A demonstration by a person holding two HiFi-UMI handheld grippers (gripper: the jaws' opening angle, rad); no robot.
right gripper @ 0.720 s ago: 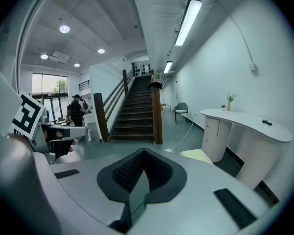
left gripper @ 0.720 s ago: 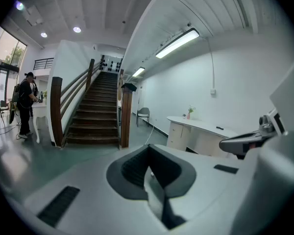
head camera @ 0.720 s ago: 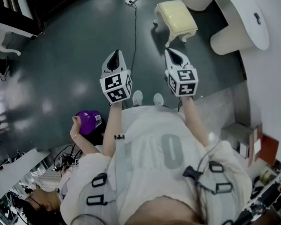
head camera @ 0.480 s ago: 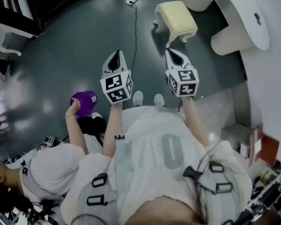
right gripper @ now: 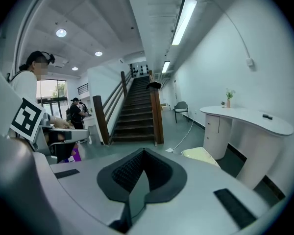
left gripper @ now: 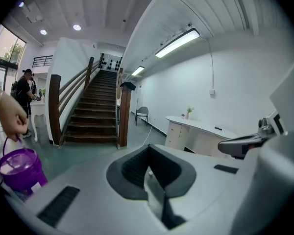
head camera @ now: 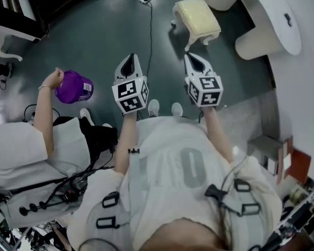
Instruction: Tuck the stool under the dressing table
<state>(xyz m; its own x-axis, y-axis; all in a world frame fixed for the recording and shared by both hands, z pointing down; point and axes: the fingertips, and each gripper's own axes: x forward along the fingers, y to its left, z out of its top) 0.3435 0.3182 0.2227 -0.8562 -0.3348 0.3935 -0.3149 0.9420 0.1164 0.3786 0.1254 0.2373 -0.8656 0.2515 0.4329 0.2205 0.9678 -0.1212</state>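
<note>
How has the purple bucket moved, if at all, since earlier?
Yes: the purple bucket went up and left in the head view, away from the floor cable.

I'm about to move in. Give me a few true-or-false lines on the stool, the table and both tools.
1. The stool is already tucked under the dressing table. False: it stands out on the floor beside the table.
2. The left tool and the right tool are both shut and empty. True.
3. The right tool is touching the stool. False: the stool is farther ahead, clear of both tools.
4. Another person's hand holds a purple bucket at the left. True.
</note>
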